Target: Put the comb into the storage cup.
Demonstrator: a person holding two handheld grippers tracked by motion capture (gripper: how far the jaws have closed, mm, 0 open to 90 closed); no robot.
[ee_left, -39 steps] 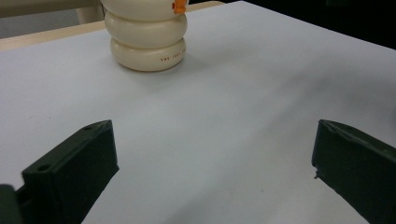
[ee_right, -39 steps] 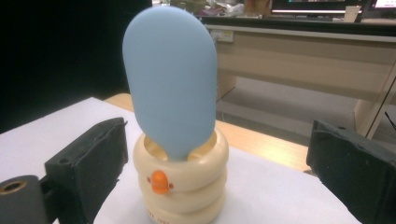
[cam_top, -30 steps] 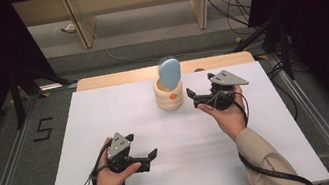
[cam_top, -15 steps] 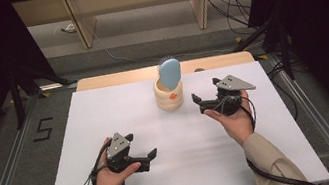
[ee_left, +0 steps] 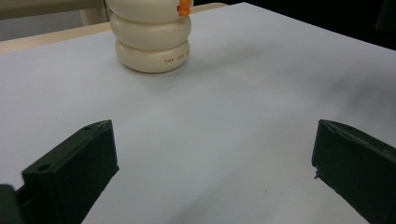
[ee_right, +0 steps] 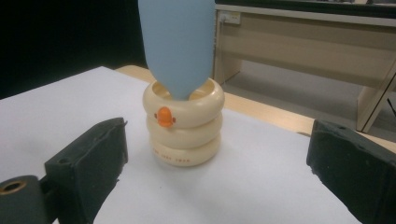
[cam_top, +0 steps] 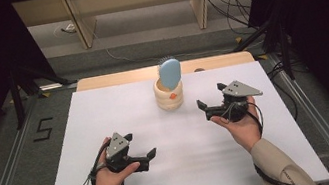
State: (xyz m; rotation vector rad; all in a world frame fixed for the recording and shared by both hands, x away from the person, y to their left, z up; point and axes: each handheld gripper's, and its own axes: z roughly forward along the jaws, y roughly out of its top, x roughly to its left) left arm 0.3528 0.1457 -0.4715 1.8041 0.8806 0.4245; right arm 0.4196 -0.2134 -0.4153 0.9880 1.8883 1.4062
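R claw agape nr holder (blue brush inside)

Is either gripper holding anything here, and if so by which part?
Nothing is held. The left gripper and the right gripper are both open and empty, apart from the cream holder.

Cream ringed holder, pale blue brush, white table

Holder: standing at counter rear, carrying blue brush.
Right hand-held gripper: hovering near holder.
Left hand-held gripper: resting apart.
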